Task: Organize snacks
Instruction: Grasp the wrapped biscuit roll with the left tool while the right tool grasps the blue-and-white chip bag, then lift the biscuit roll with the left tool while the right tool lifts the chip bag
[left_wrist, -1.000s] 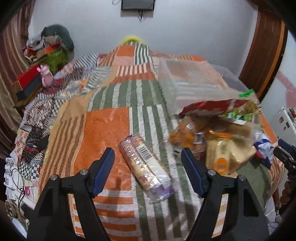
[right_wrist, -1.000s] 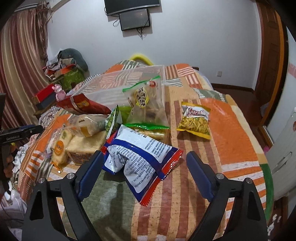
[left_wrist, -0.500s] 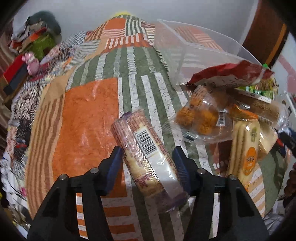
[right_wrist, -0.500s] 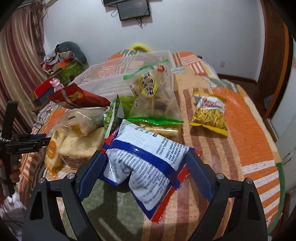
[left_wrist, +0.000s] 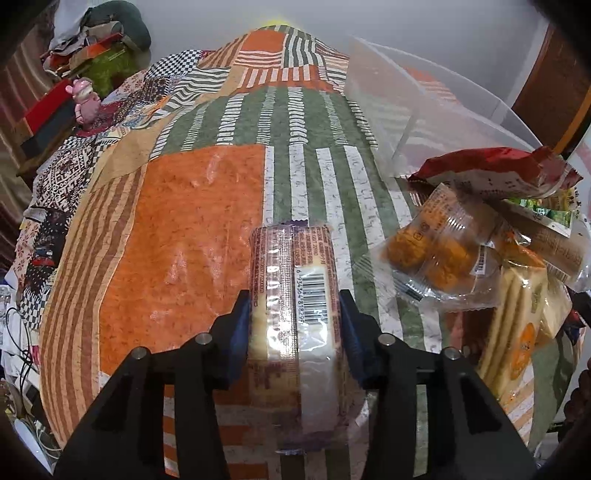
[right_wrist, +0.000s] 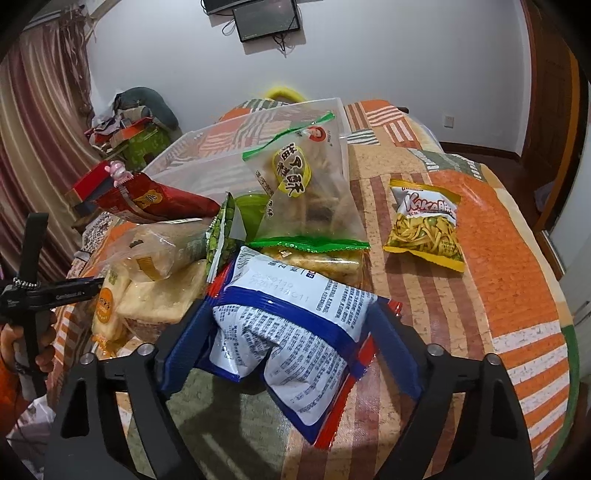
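Observation:
A long biscuit roll (left_wrist: 295, 266) in clear wrap with a barcode lies on the patchwork bedspread (left_wrist: 177, 240). My left gripper (left_wrist: 293, 325) straddles it, jaws closing, both blue pads pressed against its sides. In the right wrist view a blue-and-white snack bag (right_wrist: 314, 295) lies between the fingers of my right gripper (right_wrist: 288, 325). Those jaws are closing too, with the pads against the bag's edges. Behind the snack pile stands a clear plastic bin (right_wrist: 221, 147), also visible as the bin (left_wrist: 424, 92) in the left wrist view.
A heap of snacks sits beside the bin: a red bag (left_wrist: 491, 173), a packet of orange cakes (left_wrist: 439, 254), a clear bag with green seal (right_wrist: 303, 184). A yellow chips bag (right_wrist: 424, 221) lies apart on the right. A hand (right_wrist: 22, 343) holds the other gripper at far left.
The left gripper dropped toward the biscuit roll and its fingers narrowed from wide apart to touching the roll. The right gripper edged in around the blue-and-white bag.

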